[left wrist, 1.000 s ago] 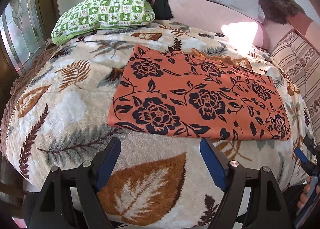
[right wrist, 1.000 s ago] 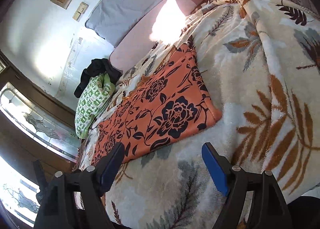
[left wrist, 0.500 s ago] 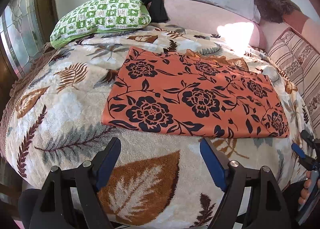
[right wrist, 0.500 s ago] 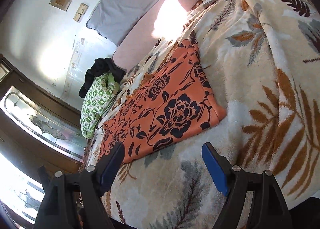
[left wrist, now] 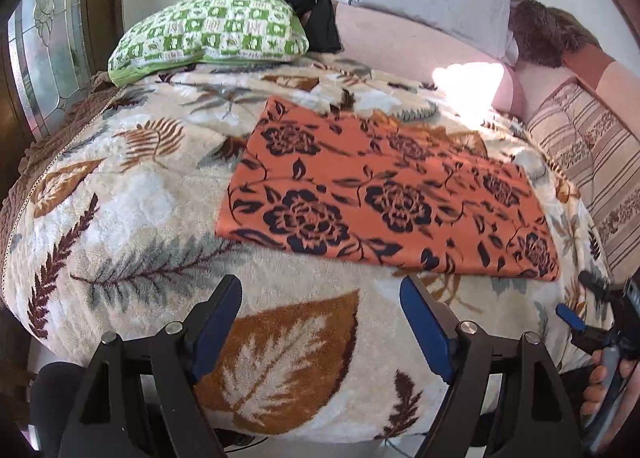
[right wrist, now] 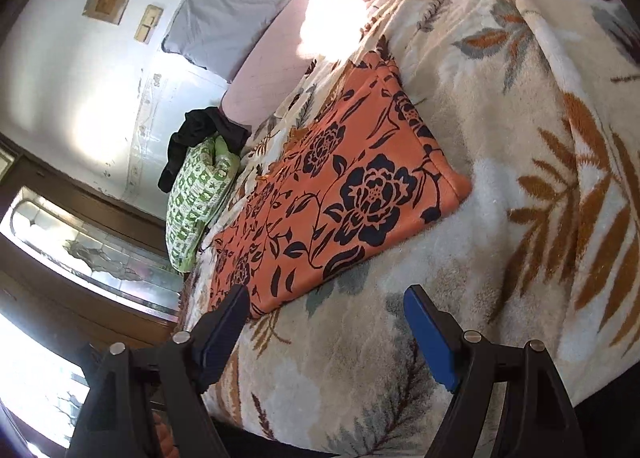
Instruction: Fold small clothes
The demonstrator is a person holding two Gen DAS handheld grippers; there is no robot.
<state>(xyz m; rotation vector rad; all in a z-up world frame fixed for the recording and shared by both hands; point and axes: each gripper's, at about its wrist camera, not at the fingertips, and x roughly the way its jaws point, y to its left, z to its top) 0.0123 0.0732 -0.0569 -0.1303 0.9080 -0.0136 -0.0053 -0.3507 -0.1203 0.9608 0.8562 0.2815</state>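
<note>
Leaf-patterned blanket (left wrist: 120, 217) covers the bed, where the orange floral garment (left wrist: 384, 193) lies flat as a tidy rectangle, seemingly partly folded, with further folds likely left. Left gripper (left wrist: 320, 314) and right gripper (right wrist: 324, 314) hover before it, jaws wide, empty.

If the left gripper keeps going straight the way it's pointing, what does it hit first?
Probably the leaf-print blanket, just short of the orange floral cloth; the left gripper is open and empty. Depth is hard to judge.
</note>
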